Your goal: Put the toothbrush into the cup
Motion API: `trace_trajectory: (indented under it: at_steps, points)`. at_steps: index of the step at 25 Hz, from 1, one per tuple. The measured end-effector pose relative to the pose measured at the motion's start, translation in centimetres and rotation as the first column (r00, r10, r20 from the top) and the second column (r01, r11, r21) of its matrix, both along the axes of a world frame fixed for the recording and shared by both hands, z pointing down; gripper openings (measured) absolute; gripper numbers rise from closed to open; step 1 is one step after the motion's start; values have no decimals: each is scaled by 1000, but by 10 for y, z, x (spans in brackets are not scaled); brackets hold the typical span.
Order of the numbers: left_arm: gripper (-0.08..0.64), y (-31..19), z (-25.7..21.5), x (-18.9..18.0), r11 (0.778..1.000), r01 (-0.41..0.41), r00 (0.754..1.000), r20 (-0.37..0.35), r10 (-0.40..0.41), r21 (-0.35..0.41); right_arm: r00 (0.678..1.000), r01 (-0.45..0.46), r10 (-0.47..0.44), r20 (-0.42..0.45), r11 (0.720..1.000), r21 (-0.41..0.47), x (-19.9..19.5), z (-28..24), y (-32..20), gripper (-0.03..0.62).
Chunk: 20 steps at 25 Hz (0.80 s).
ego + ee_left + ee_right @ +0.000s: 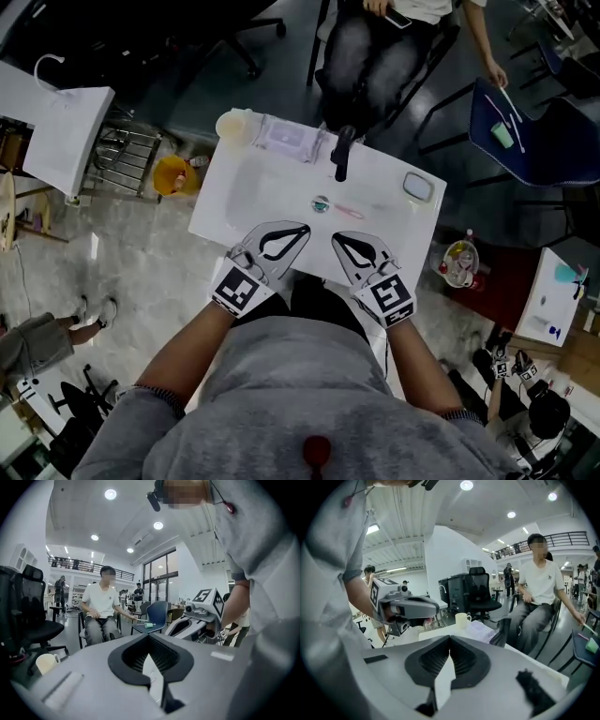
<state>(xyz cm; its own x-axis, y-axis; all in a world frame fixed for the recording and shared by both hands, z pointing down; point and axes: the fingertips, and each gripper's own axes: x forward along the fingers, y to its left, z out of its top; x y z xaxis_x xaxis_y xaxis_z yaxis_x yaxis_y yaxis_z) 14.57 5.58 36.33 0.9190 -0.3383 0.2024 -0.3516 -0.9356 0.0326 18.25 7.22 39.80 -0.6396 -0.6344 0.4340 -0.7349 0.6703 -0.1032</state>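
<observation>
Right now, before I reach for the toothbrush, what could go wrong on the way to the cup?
The toothbrush lies flat on the white top beside the drain. Both the left tongs and right tongs are shut, so they may push it away unless opened first.
The cup stands at the far left corner, near the edge; a bump could tip it off.
The black post stands close to the carrying path.

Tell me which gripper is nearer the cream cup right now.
Left. The left gripper is at the white table's near edge, with the cup at the far-left corner beyond it; the right gripper is alongside, further right, so farther from the cup.
</observation>
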Motion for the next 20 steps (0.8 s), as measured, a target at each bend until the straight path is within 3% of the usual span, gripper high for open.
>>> trace_trajectory:
  at_steps: [3, 8, 13, 20]
  points:
    - [8, -11, 15, 11, 1000, 16, 1000, 0, -16, -18, 1000, 8, -9, -25, 999, -37, 8, 24, -10, 15]
    - [8, -27, 50, 23, 1000, 0, 1000, 29, 1, -17, 988, 59, -71, -138, 994, -89, 10, 73, -23, 15]
    - [8, -42, 89, 29, 998, -38, 998, 41, 40, -45, 976, 16, -55, -211, 983, -184, 21, 131, -42, 15]
    - [8, -58, 139, 29, 989, -104, 994, 31, 108, -101, 930, 4, -102, -353, 963, -268, 30, 203, -64, 17]
